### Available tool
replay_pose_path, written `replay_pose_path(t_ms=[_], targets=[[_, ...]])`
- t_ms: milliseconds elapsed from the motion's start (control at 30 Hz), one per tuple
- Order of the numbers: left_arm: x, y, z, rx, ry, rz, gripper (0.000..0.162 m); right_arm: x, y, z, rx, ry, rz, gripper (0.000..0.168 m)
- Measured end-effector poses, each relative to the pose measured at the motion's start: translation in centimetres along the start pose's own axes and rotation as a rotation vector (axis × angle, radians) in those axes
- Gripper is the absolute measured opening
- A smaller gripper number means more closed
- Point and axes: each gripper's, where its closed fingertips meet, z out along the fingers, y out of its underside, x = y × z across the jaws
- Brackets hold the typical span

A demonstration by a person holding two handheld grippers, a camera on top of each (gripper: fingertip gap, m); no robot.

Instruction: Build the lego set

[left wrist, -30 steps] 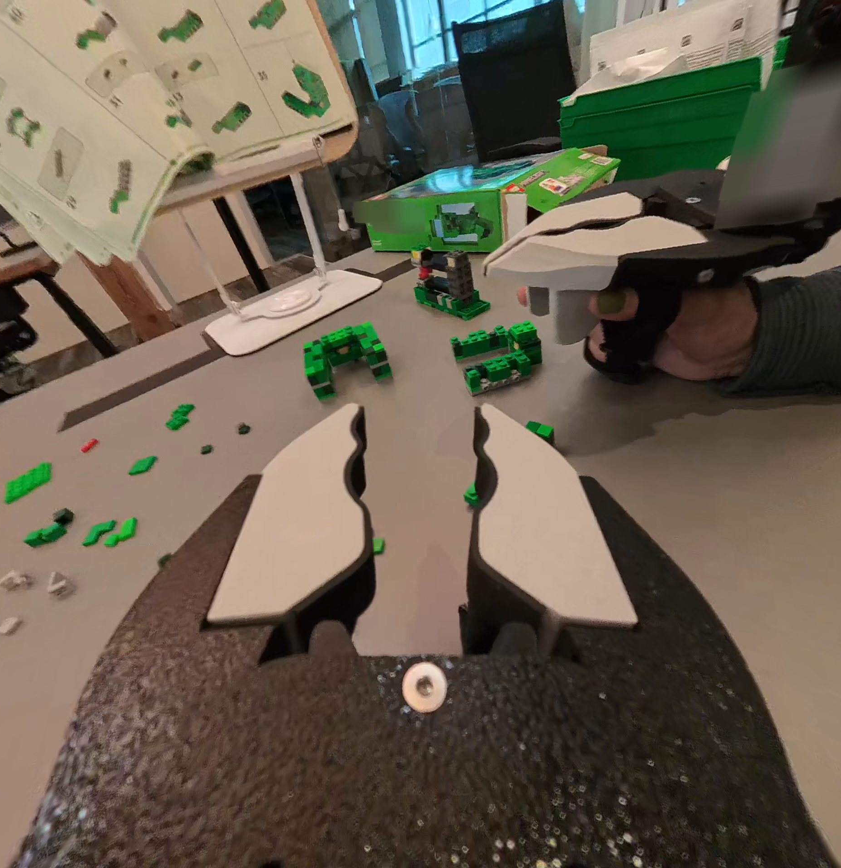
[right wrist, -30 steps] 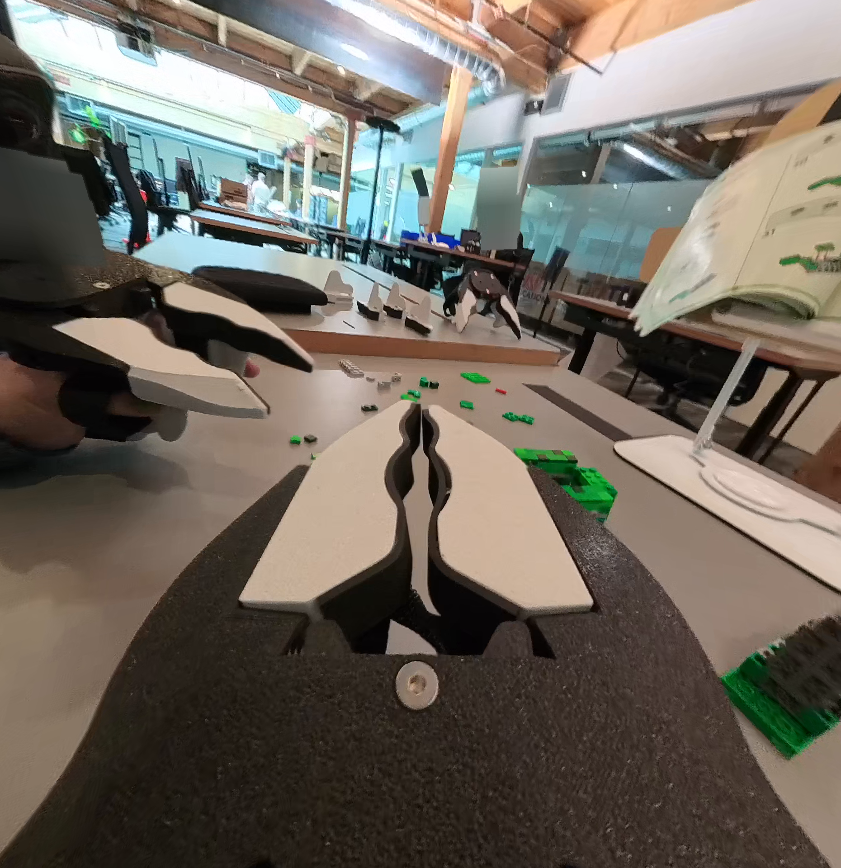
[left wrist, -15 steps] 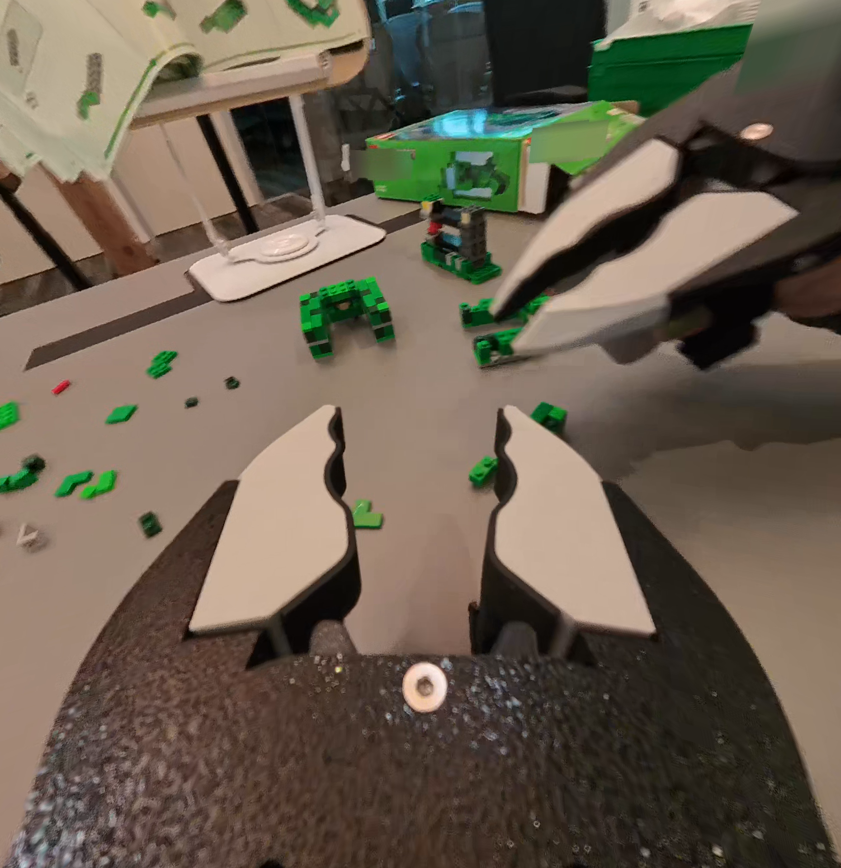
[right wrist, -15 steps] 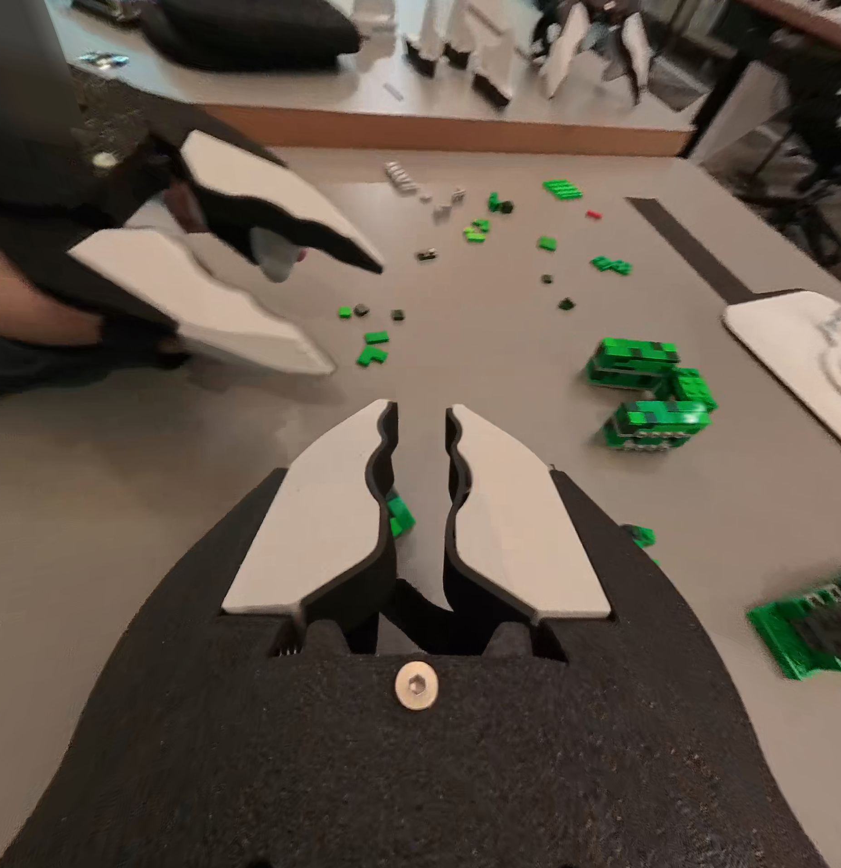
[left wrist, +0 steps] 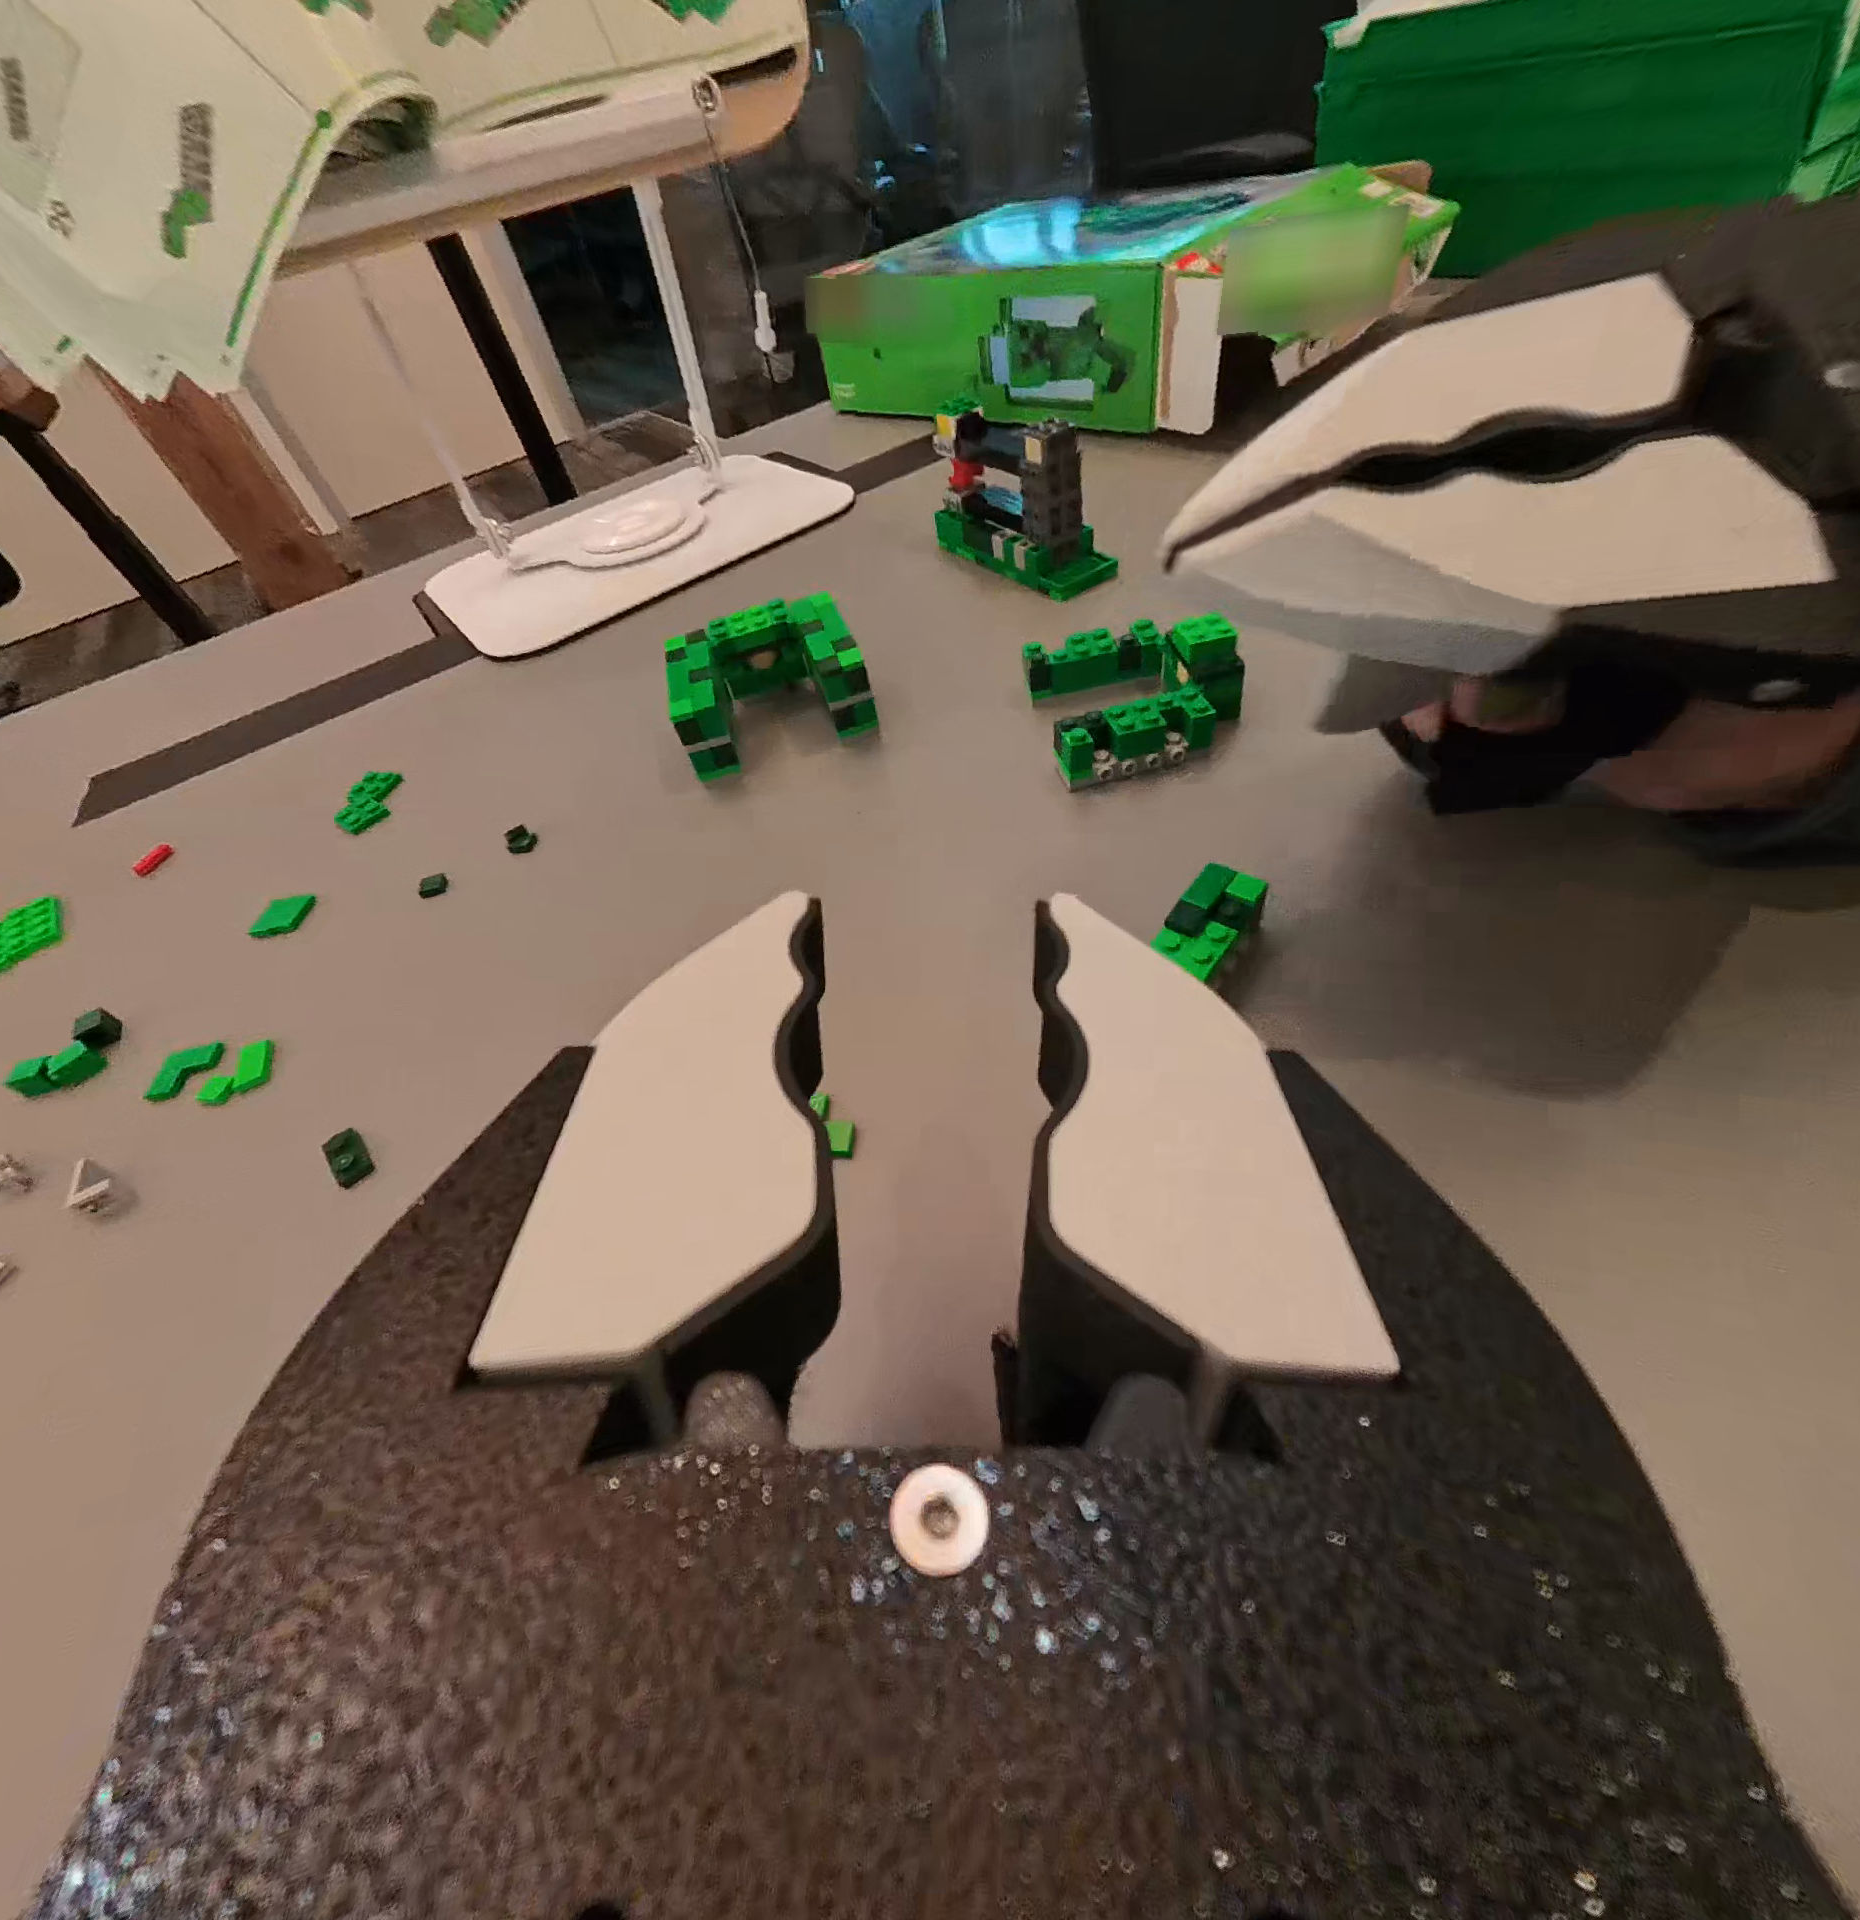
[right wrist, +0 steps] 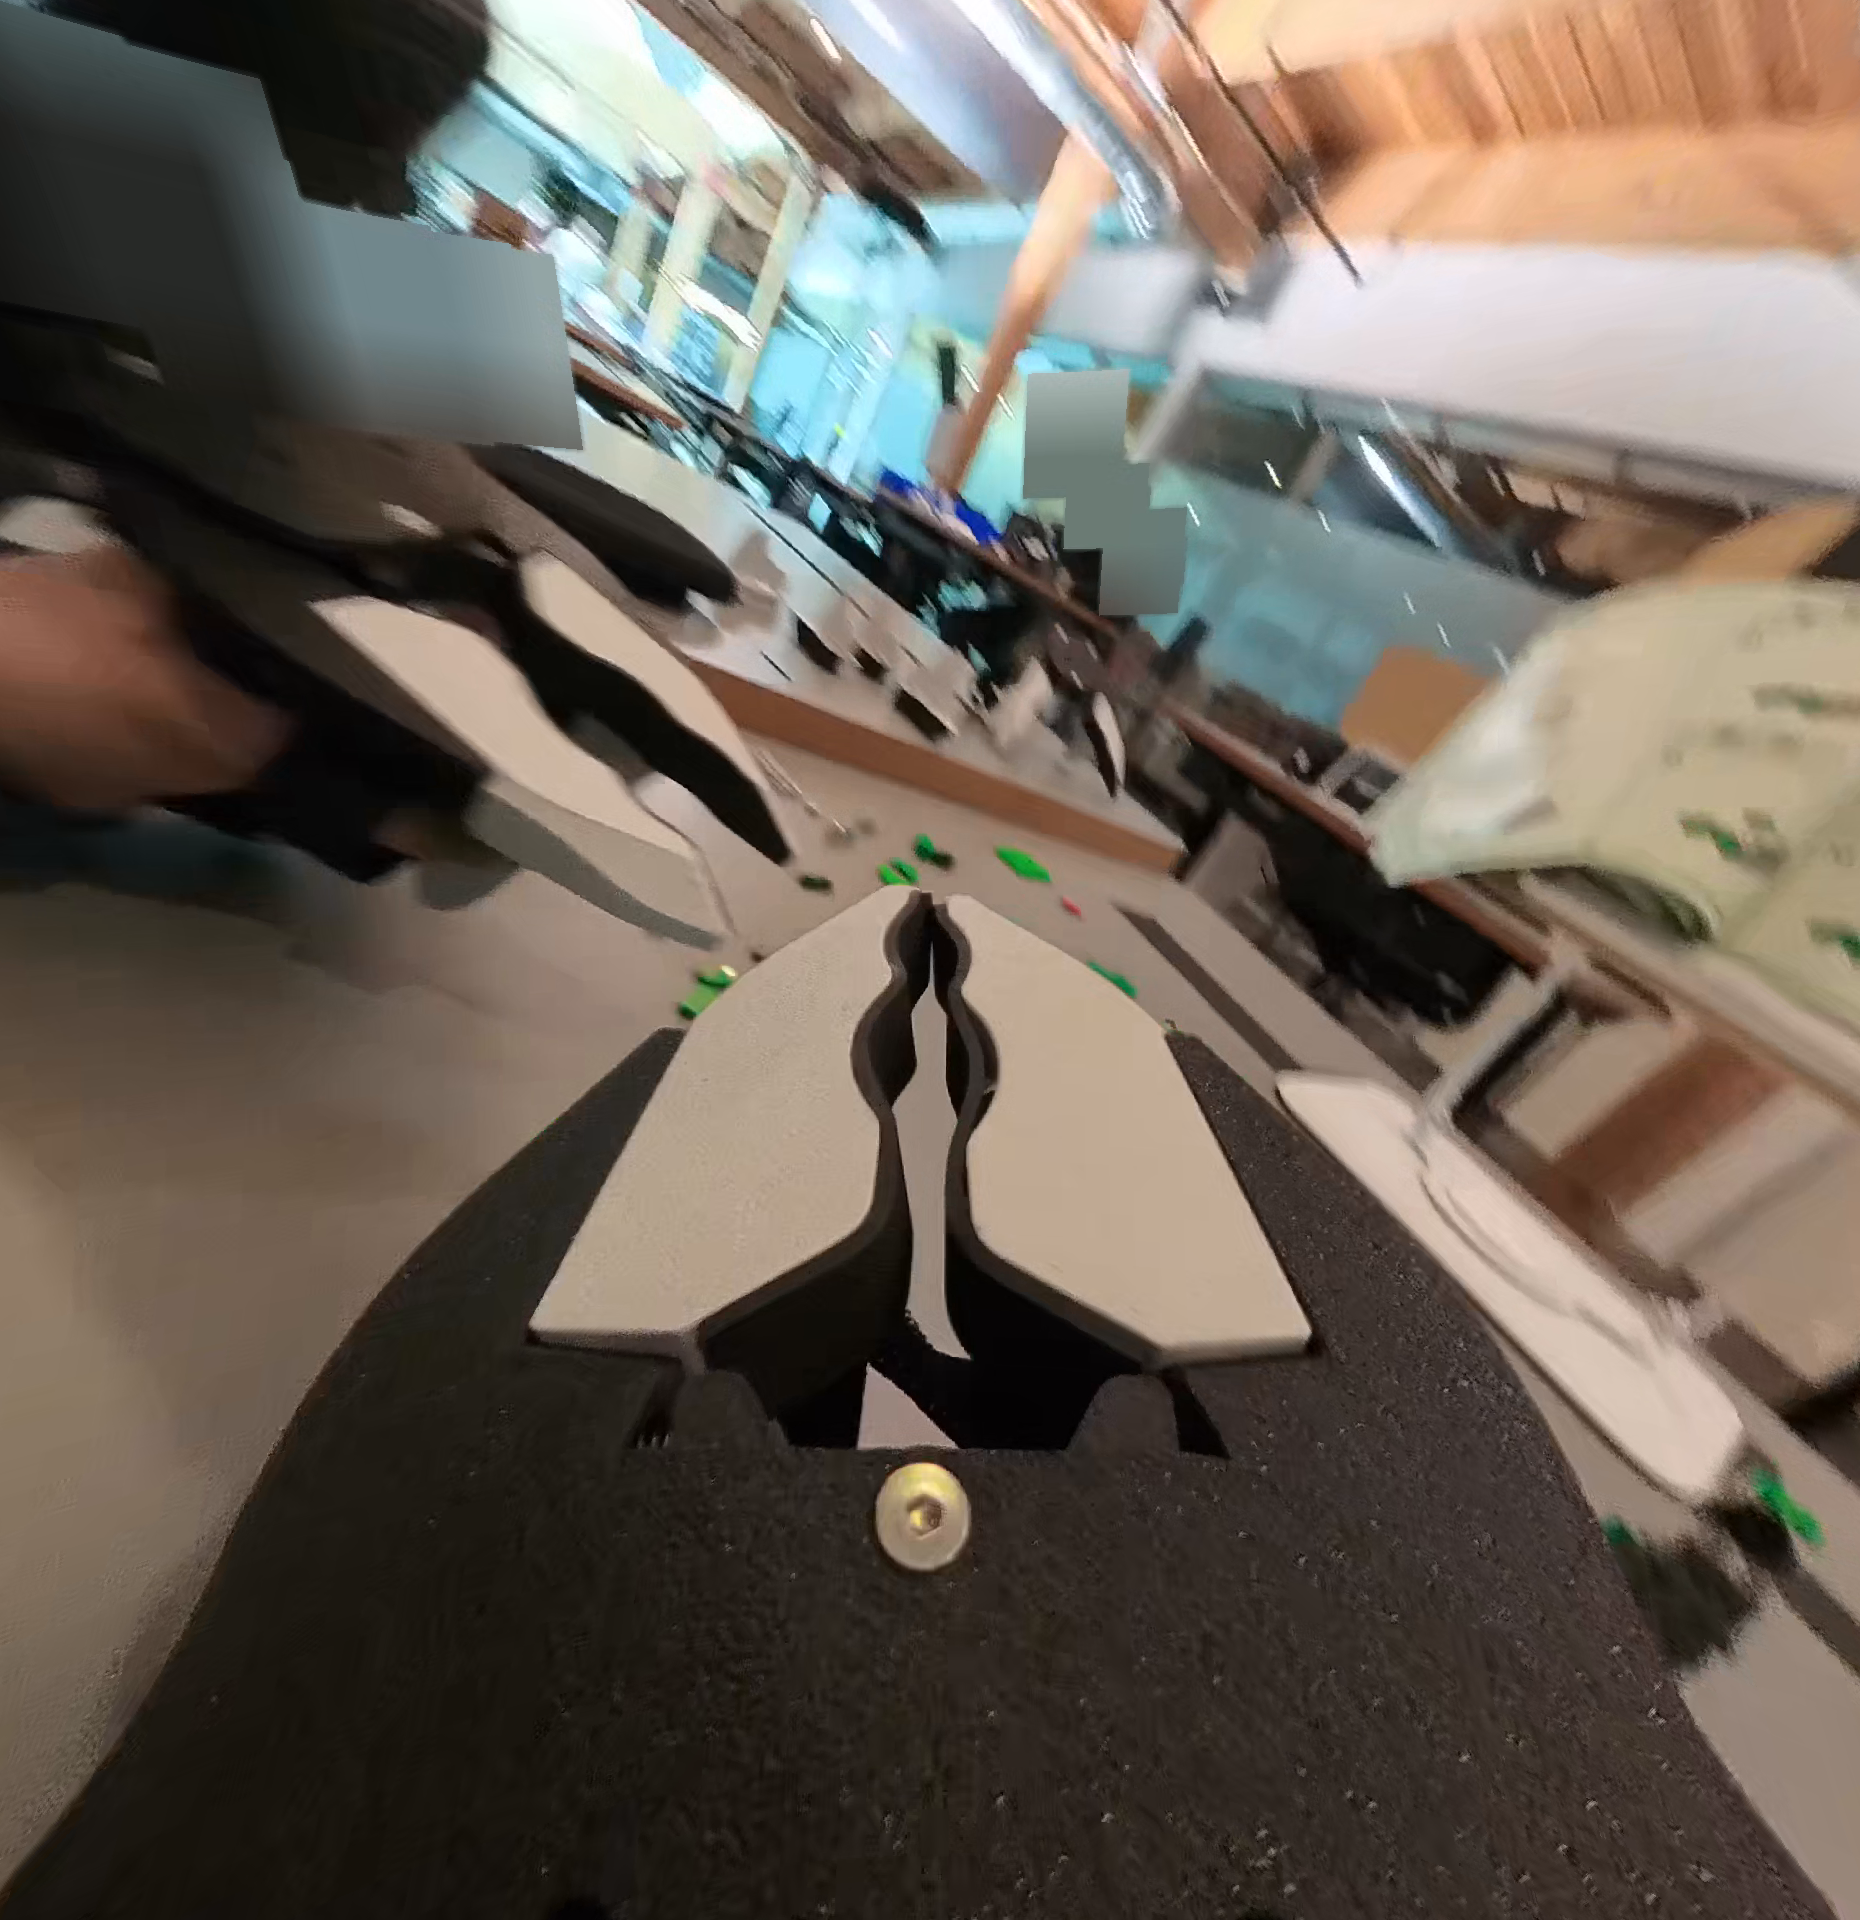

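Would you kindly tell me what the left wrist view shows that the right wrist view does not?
Only the left wrist view shows the green box, the arch-shaped green build and the dark tower on its green base. Only the right wrist view shows the ceiling beams. Both share the instruction booklet and the grey table.

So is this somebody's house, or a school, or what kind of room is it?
Probably an open office or workshop, not a house. Long rows of desks stretch back under exposed wooden ceiling beams, with glass partition walls behind. The lego pieces lie on a big grey work table.
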Motion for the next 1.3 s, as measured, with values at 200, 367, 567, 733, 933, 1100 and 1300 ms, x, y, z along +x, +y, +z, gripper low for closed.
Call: replay_pose_path(t_ms=[200,367,567,733,933,1100,1300], targets=[[0.3,-0.3,-0.1,0.029,0.038,-0.034,0.04,-1.7,-0.4,0.2,0.046,-0.088,-0.013,0.0],[0.7,-0.7,-0.2,0.059,0.07,-0.034,0.042,-0.9,-0.2,0.1,0.049,-0.071,0.043,0.0],[0.8,-1.0,-0.3,0.077,0.06,-0.006,0.043,-1.1,0.1,0.2,0.035,-0.094,0.073,0.0],[0.8,-2.1,-0.8,0.145,0.064,-0.016,0.05,-0.9,-0.4,0.0,0.087,-0.146,0.202,0.0],[3.1,-4.5,-2.3,0.318,0.328,-0.168,0.052,-2.3,-1.8,-1.1,0.18,-0.408,0.389,0.015],[4.5,-5.5,-3.8,0.399,0.53,-0.254,0.044,-2.3,-2.4,-1.9,0.22,-0.546,0.547,0.037],[5.4,-5.6,-4.3,0.414,0.573,-0.208,0.025,-2.7,-2.2,-1.8,0.193,-0.526,0.492,0.031]])
